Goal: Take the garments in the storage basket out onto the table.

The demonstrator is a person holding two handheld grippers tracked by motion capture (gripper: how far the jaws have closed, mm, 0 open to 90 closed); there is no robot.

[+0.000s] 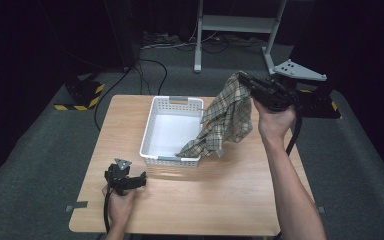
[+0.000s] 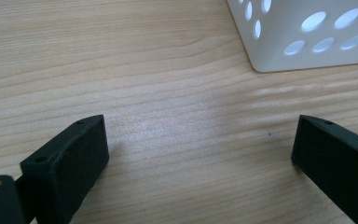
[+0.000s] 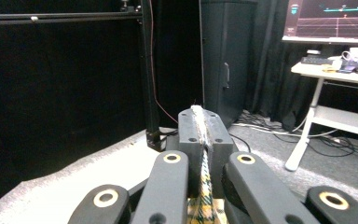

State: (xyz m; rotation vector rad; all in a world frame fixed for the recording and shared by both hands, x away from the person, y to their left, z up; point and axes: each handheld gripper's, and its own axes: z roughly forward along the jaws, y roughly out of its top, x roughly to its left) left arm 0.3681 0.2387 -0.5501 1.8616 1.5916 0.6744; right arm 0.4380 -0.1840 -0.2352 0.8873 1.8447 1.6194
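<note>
A yellow-green plaid cloth (image 1: 226,120) hangs from my right gripper (image 1: 243,78), which is shut on its top corner, raised above the table's right side. The cloth's lower end trails over the right rim of the white perforated basket (image 1: 150,125) and touches the wooden table (image 1: 220,190). In the right gripper view the jaws are pressed together with a strip of plaid cloth (image 3: 204,179) pinched between them. My left gripper (image 1: 141,180) rests low at the table's front left, jaws wide open with nothing between them. In the left gripper view it (image 2: 200,154) faces bare wood, with a basket corner (image 2: 279,51) ahead.
A white desk frame (image 1: 235,25) and cables lie on the floor behind the table. A black block with a grey plate (image 1: 310,90) stands at the right rear. In the right gripper view a dark cabinet (image 3: 223,56) and a desk with a monitor (image 3: 331,18) stand beyond.
</note>
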